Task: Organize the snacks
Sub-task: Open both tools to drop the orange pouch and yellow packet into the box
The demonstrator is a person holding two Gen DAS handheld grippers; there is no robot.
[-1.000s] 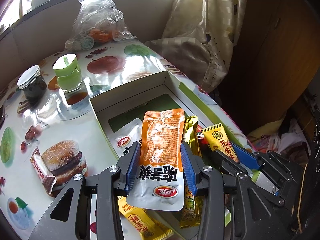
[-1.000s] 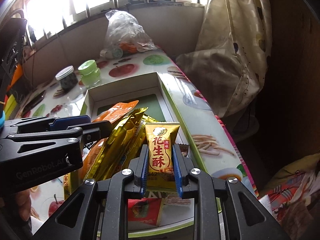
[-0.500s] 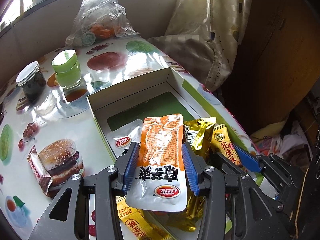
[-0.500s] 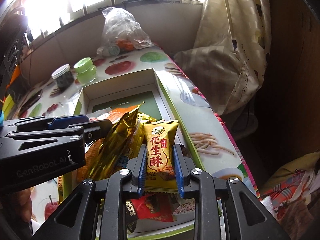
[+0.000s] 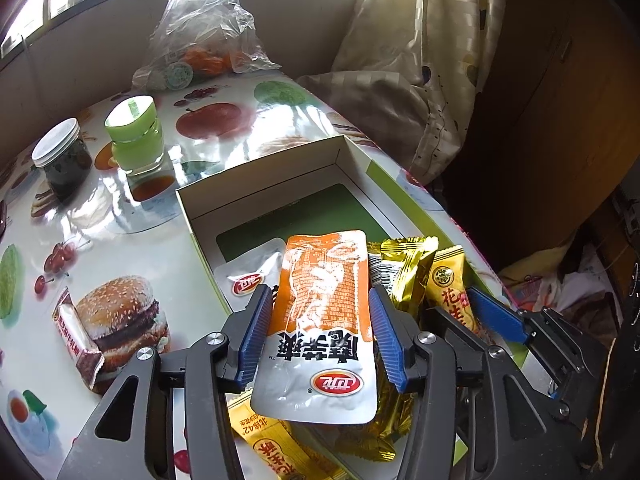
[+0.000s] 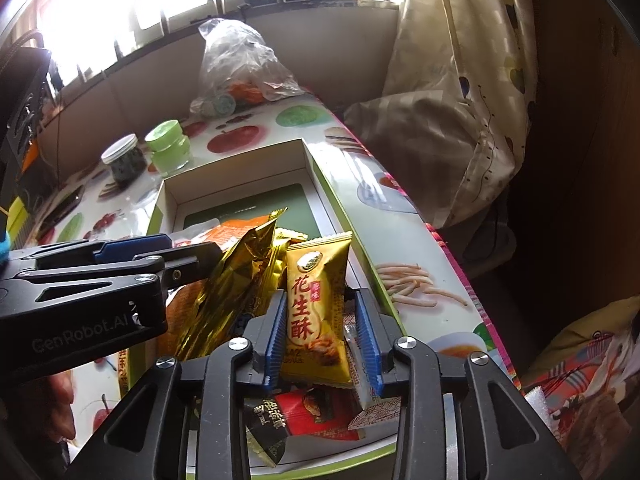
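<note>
My left gripper [image 5: 320, 300] hovers over the near end of a white and green cardboard box [image 5: 260, 184]. Its jaws are opening, with an orange and white pouch [image 5: 324, 280] lying loose between them on a pile of snacks. My right gripper [image 6: 320, 300] is beside it on the right, jaws opening too. A yellow peanut-crisp pack [image 6: 316, 308] stands between its pads, with a gap on the right side. Gold packs [image 6: 236, 280] lean between the two grippers. A white pouch [image 5: 248, 276] lies in the box, and a red pack [image 6: 316, 412] lies under the right gripper.
A brown-wrapped bar [image 5: 76, 340] lies on the fruit-print table left of the box. Behind the box stand a green-lidded jar [image 5: 136, 136], a dark jar [image 5: 64, 164] and a clear plastic bag [image 5: 200, 40]. A draped cloth [image 5: 400, 80] hangs past the table's right edge.
Both pairs of jaws have widened. The orange pouch and the yellow pack, gripped before, now sit loose between the pads. The gold packs have shifted a little. Neither hand has moved.
</note>
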